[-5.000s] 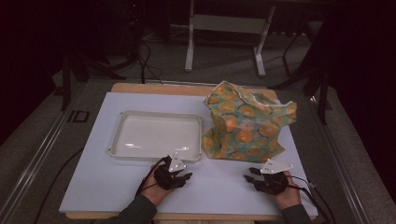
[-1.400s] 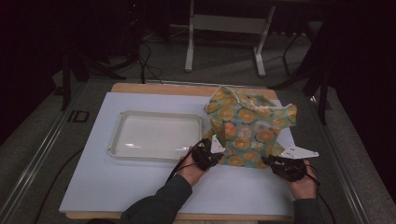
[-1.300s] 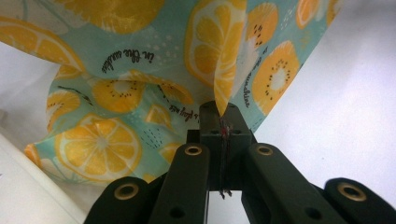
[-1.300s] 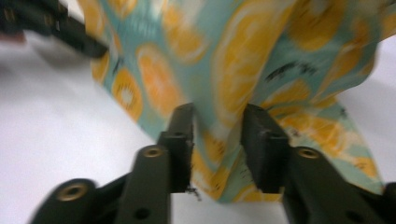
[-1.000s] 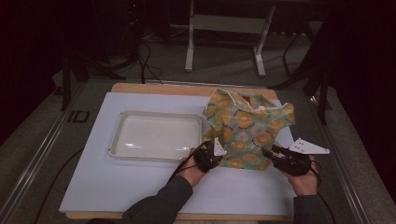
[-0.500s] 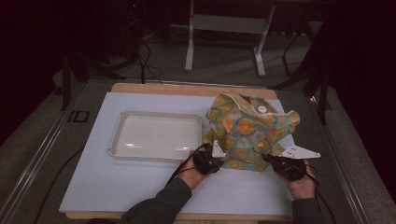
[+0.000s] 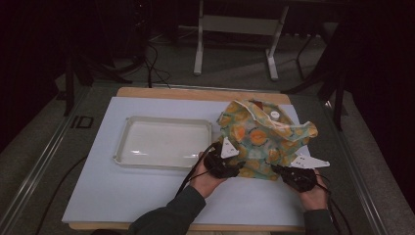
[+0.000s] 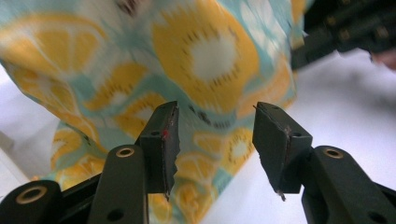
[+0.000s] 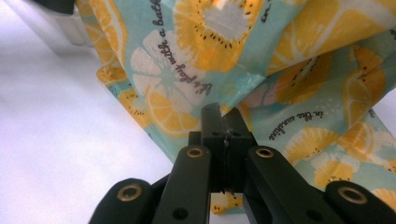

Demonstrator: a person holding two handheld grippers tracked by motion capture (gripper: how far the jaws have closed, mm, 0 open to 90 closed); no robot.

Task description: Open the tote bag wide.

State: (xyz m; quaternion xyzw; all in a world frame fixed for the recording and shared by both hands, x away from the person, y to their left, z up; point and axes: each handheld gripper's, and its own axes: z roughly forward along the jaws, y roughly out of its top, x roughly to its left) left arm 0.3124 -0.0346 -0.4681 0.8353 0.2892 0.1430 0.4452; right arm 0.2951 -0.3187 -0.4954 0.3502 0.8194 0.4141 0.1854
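Left tool [image 8: 212, 140]: jaws just opened, astride loose cloth | right tool [image 9: 223, 126]: clamped on hem | cloth [image 7: 259, 139]: crumpled citrus-print fabric, counter's right side

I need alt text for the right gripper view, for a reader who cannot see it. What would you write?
The right tool, its two black jaws closed together, pinches the edge of a crumpled turquoise cloth garment printed with orange citrus slices and cursive writing. The garment lies partly lifted over a white table surface.

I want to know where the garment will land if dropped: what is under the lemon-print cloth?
Under the turquoise lemon-print fabric garment lies the white table sheet, seen beside its hem. What the bunched cloth covers stays hidden. The clear plastic tray sits beside it, not underneath.
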